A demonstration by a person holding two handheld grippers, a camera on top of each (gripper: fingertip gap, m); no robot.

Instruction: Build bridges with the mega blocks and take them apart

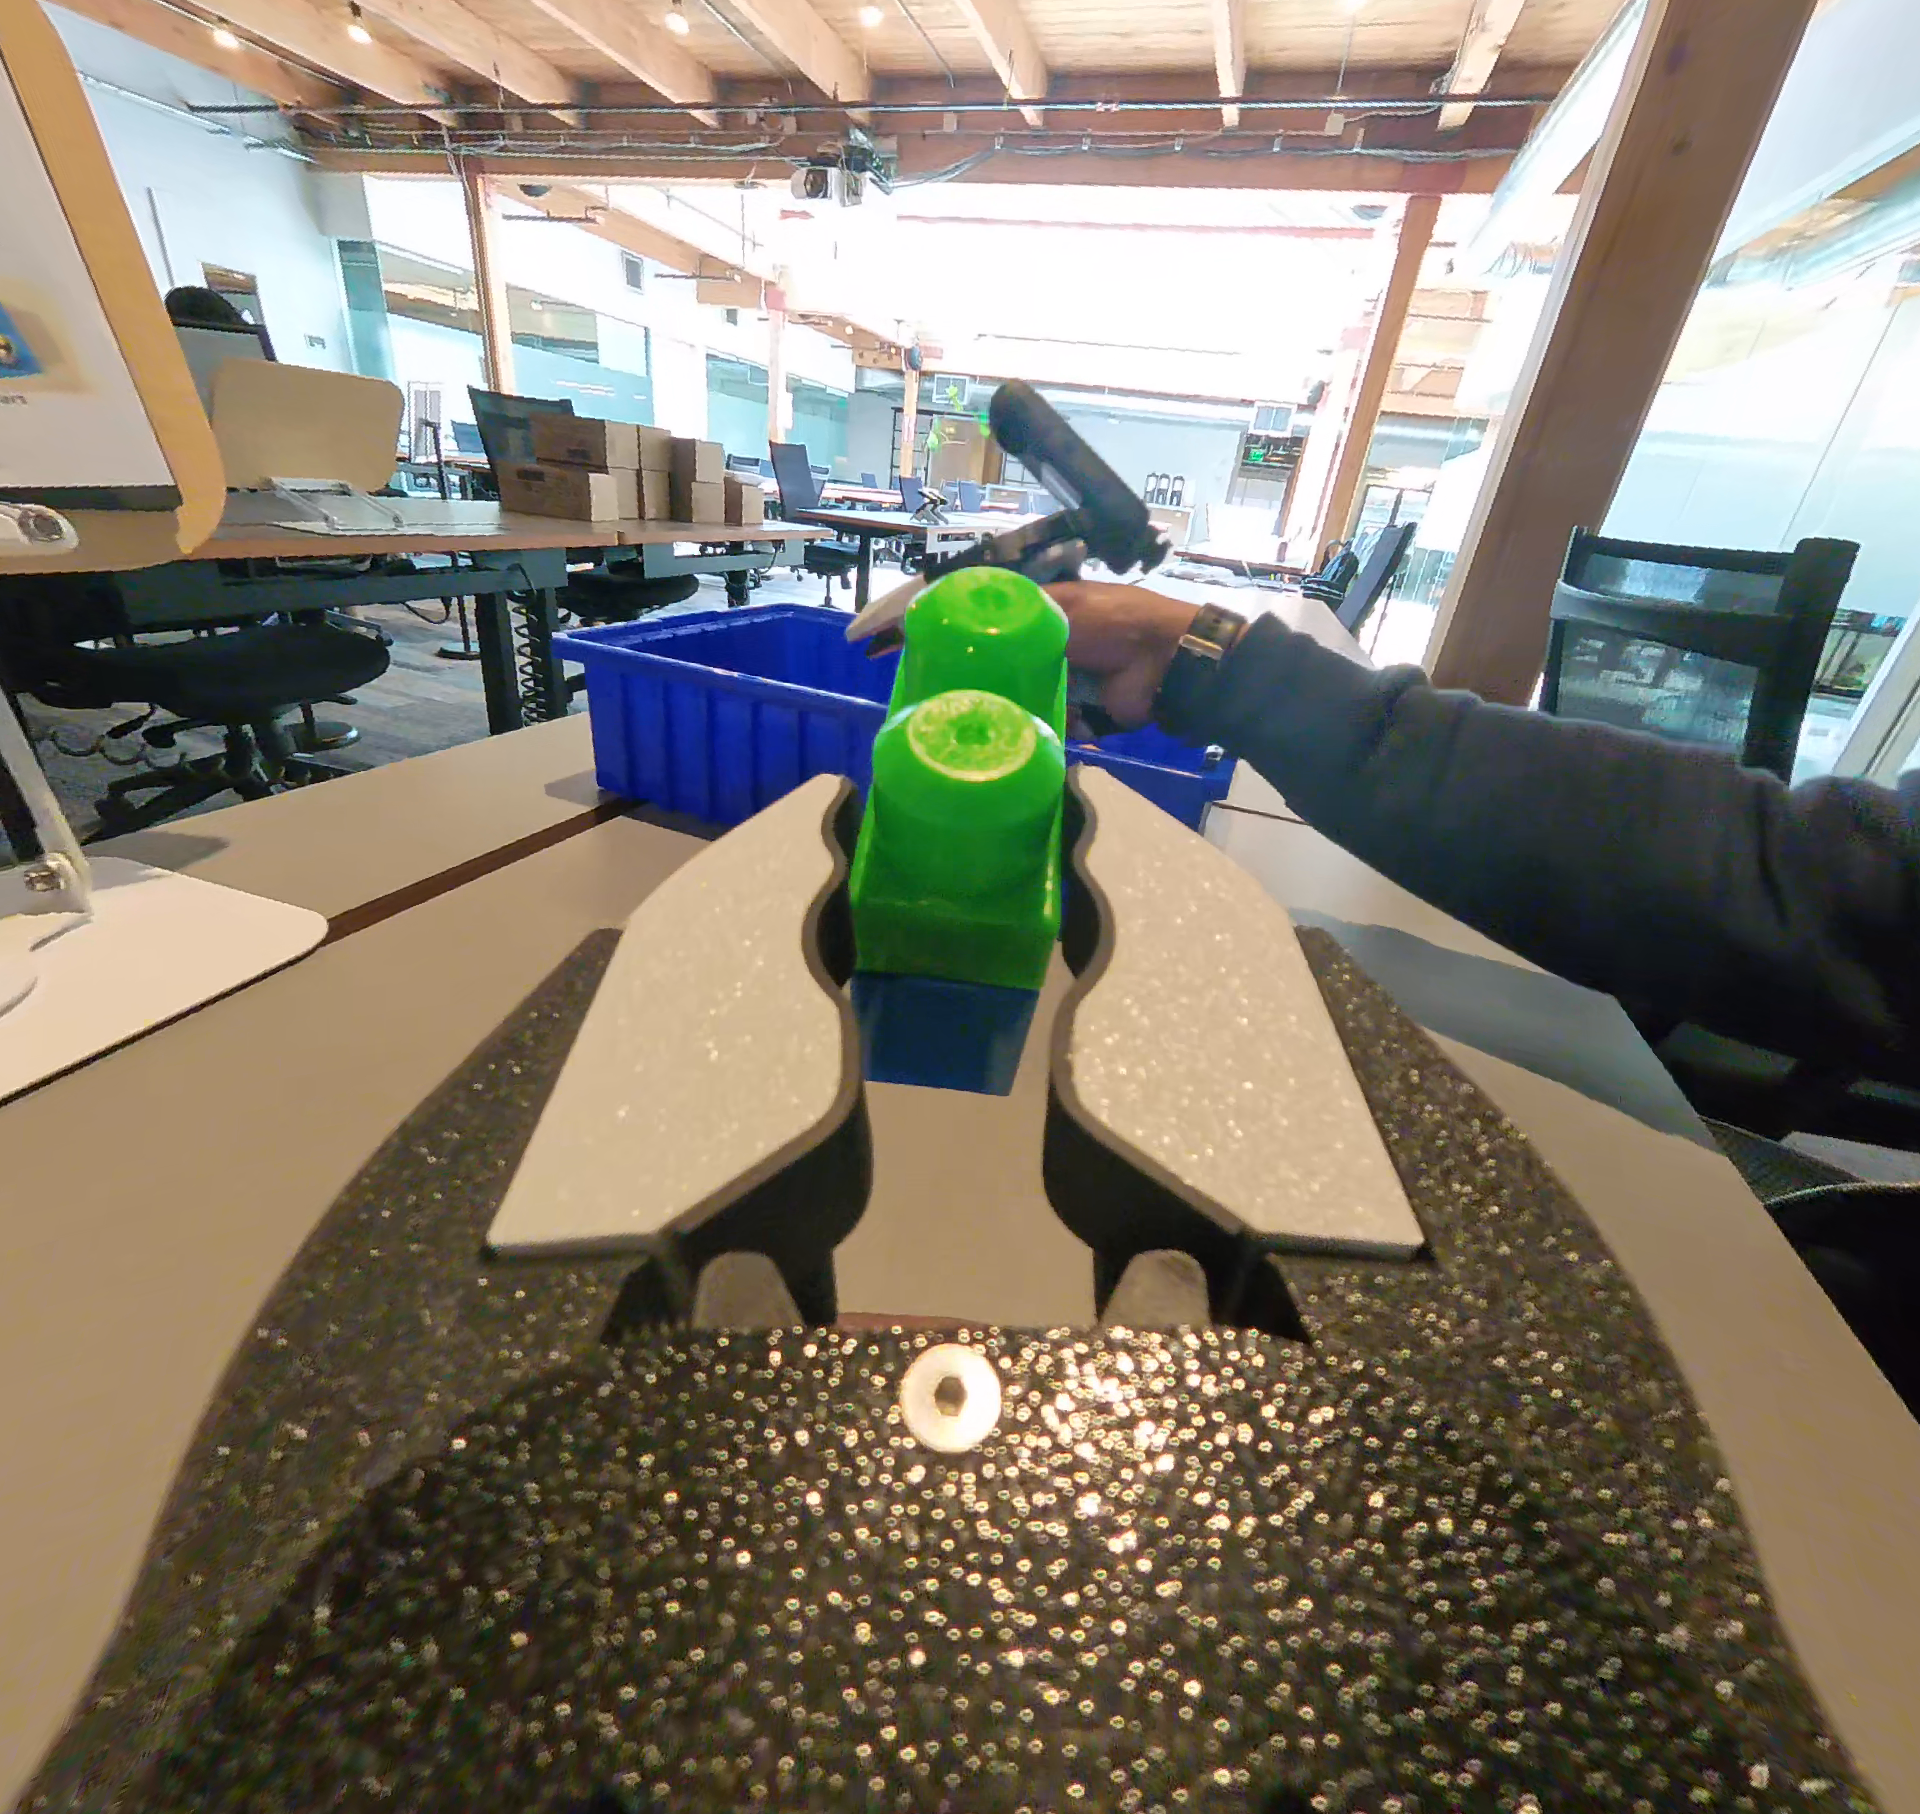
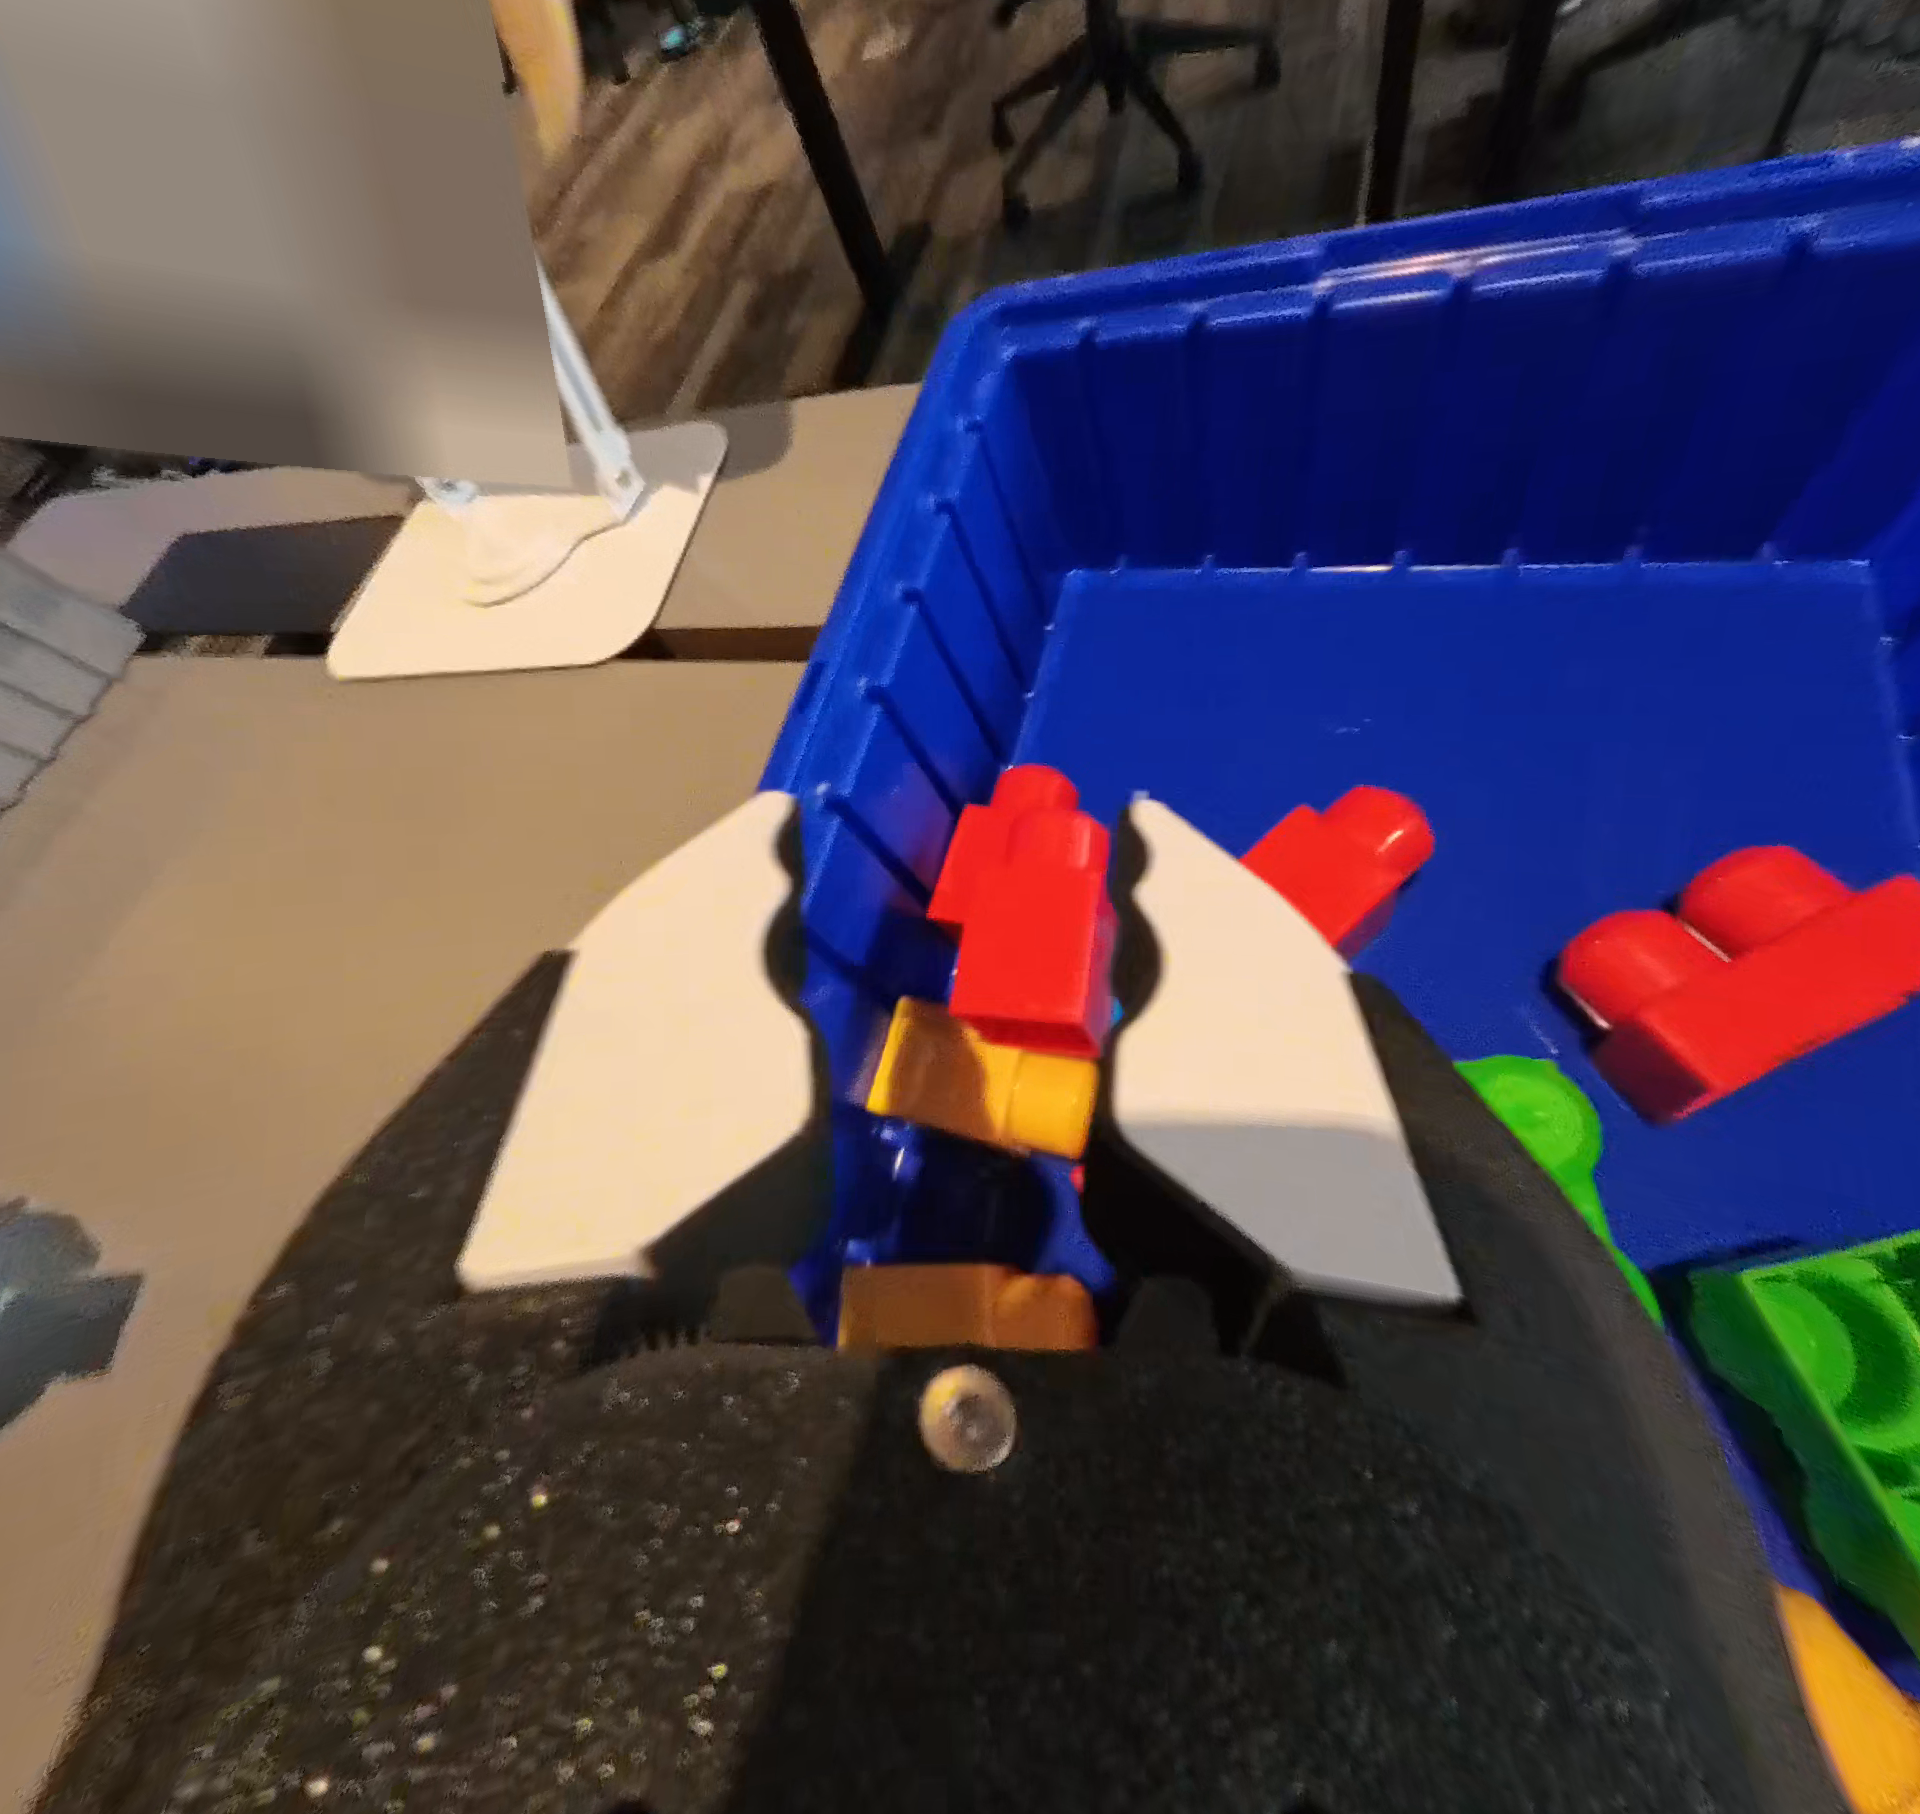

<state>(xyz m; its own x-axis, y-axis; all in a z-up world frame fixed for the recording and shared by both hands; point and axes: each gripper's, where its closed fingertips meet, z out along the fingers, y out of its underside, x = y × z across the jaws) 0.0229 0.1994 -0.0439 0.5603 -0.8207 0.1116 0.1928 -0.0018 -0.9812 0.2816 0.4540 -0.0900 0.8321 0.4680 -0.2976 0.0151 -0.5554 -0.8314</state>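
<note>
- Left hand-held gripper pinched a green two-stud block from both sides; I saw it sitting on a blue block, on the grey surface.
- Right hand-held gripper hung over the near-left corner of the blue bin, fingers spread around a red block (contact unclear, view blurred).
- Beneath lay yellow blocks; more red blocks and green blocks lay in the bin.
</note>
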